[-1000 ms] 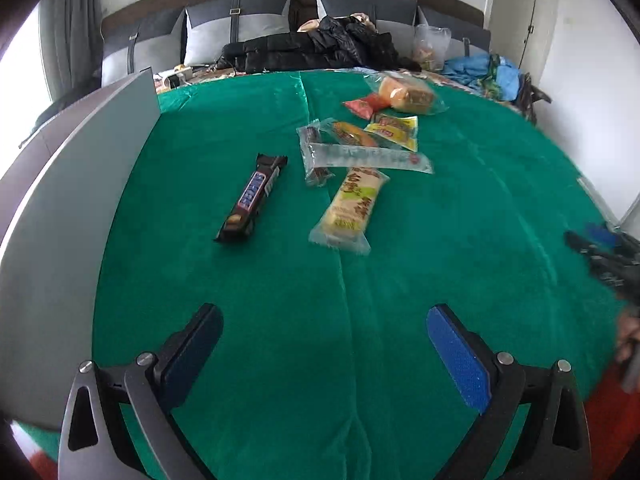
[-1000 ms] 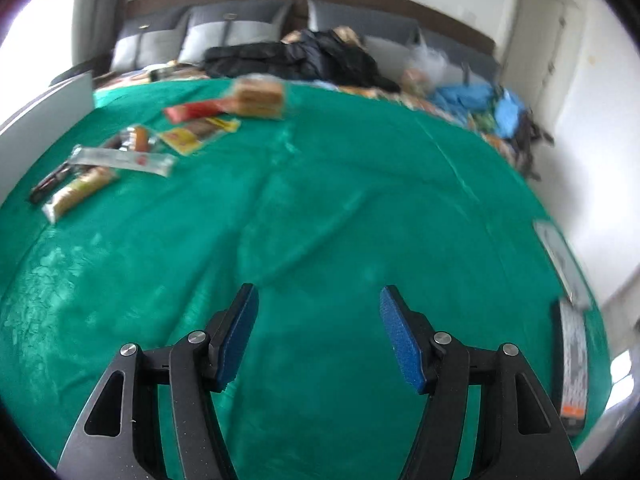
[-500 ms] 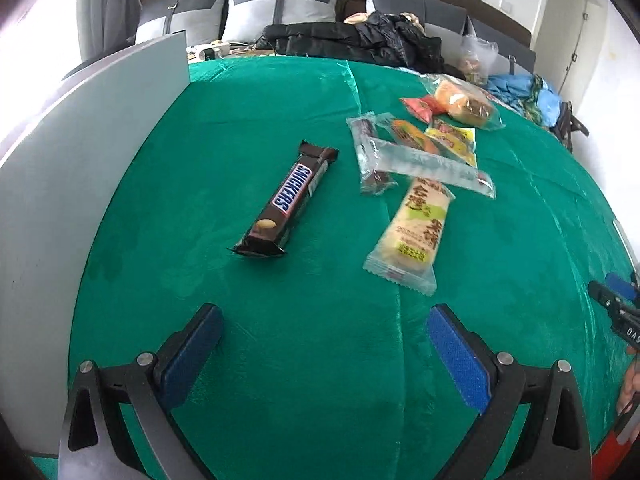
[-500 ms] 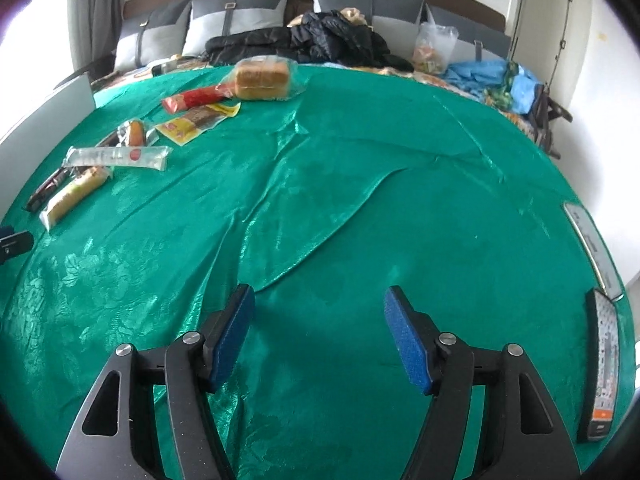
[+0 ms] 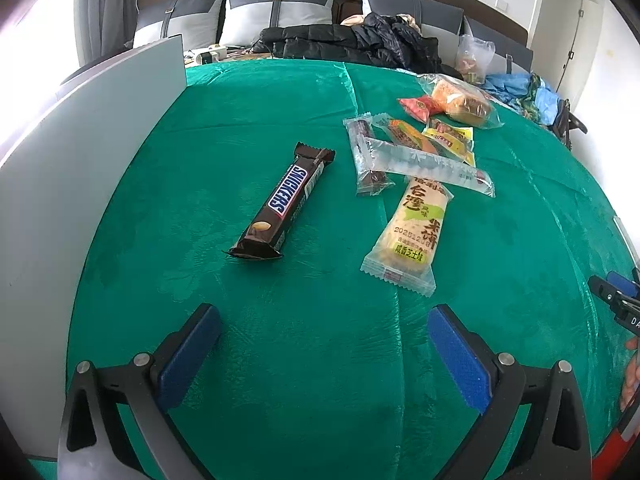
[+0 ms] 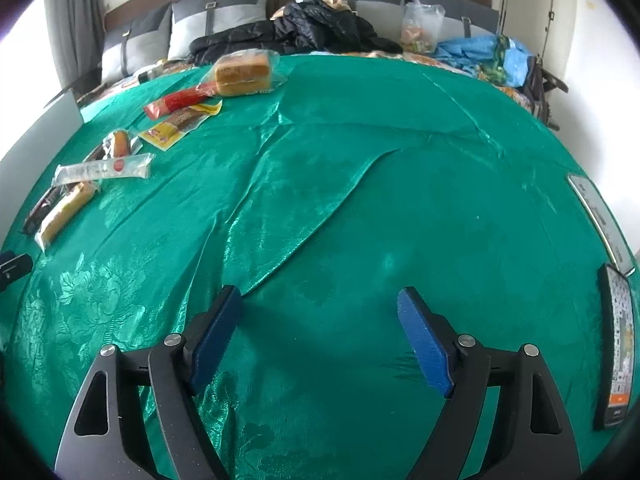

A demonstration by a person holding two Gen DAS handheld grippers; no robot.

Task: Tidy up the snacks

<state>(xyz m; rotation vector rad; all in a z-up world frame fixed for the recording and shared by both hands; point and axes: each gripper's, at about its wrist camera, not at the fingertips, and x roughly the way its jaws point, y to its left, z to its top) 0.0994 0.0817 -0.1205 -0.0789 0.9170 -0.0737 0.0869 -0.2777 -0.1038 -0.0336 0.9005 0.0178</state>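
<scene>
A Snickers bar lies on the green cloth, just ahead of my open, empty left gripper. To its right lie a rice cracker pack, a long clear pack, a dark stick pack, a yellow pack, a red pack and bagged bread. My right gripper is open and empty over bare cloth. The snacks lie far to its left, with the bread, the clear pack and the cracker pack among them.
A grey panel stands along the cloth's left edge. Two remote controls lie at the right edge. A black jacket, cushions and blue clothes lie beyond the far edge. My right gripper's tip shows at the left view's right edge.
My left gripper has moved forward toward the Snickers bar and the snack cluster, which now look closer. My right gripper has steadied over the bare cloth. Both stay open.
</scene>
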